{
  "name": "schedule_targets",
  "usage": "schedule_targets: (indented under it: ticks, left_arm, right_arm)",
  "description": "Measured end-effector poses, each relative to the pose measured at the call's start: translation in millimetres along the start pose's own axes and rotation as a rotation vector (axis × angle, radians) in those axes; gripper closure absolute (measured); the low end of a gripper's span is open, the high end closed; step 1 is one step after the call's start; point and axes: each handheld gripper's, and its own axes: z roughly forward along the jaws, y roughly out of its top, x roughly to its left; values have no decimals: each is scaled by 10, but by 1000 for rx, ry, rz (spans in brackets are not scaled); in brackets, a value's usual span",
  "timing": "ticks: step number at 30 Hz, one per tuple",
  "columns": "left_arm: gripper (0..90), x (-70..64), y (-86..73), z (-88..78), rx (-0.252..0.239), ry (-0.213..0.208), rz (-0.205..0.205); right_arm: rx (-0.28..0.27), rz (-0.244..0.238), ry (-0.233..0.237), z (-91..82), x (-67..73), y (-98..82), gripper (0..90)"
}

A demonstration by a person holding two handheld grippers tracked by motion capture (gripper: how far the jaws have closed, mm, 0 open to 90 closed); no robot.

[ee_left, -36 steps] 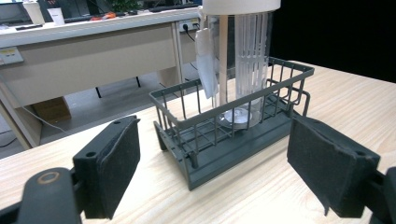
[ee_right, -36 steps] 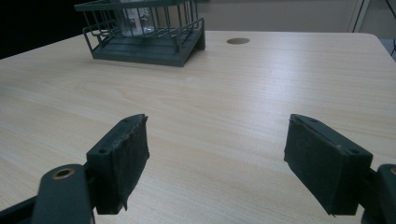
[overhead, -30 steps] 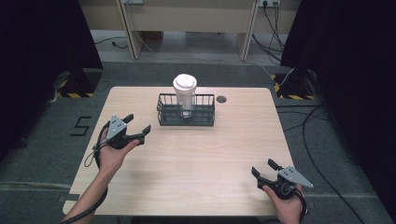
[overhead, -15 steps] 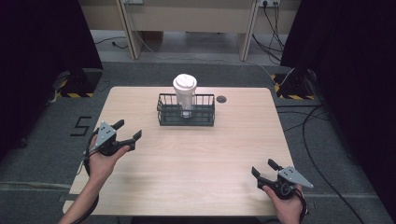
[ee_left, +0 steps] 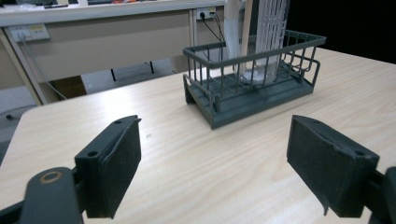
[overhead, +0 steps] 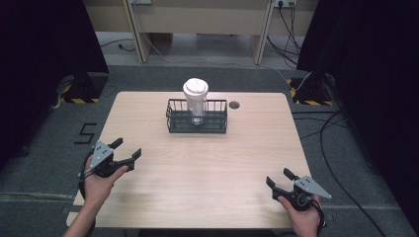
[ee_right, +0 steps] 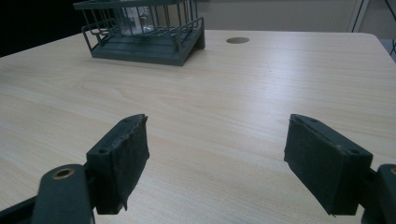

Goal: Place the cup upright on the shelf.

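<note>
Table: your light wooden table (overhead: 207, 168) lies bare from the middle to its near edge; a small round hole (overhead: 234, 104) sits near the far edge, just right of the basket.
Basket: the dark wire basket (overhead: 197, 117) stands on the far half of the table, about midway between the left and right edges, well apart from both of your grippers.
Cup: the tall white lidded cup (overhead: 195, 95) stands upright inside the basket, toward its left half.
Left gripper: your left gripper (overhead: 127, 150) is at the table's left edge, toward the near corner, jaws pointing in over the wood toward the right.
Left jaws: spread wide, nothing between the pads (ee_left: 114, 170), touching nothing.
Right gripper: your right gripper (overhead: 279, 178) hovers by the near right corner, jaws pointing to the far left.
Right jaws: spread wide, nothing held; bare wood shows between the pads (ee_right: 122, 158).
Change: your left hand has drawn back from mid-table toward the left edge and near corner over the last second; the right gripper, basket and cup have stayed put.
</note>
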Motion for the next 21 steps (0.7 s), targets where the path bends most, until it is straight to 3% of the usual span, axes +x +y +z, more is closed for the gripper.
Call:
schedule_targets:
  ticks: [8,10,13,17,21]
  left_arm:
    - [178,46,-274,-161,22,34,-51]
    - [179,48,-327,-184,31,47,-45]
    - [177,58,-367,-213,38,67,-41]
    - [167,91,-410,-272,33,92,-70]
    - [160,84,-438,-271,43,95,-80]
  right_arm:
    - [-6,-1,-3,-7,4,-3,224]
    - [-7,-5,-5,-10,6,-4,224]
    - [-4,-9,-3,-5,10,-3,224]
    - [-3,-20,2,-5,16,-2,220]
    - [-4,-15,7,-6,9,-3,214]
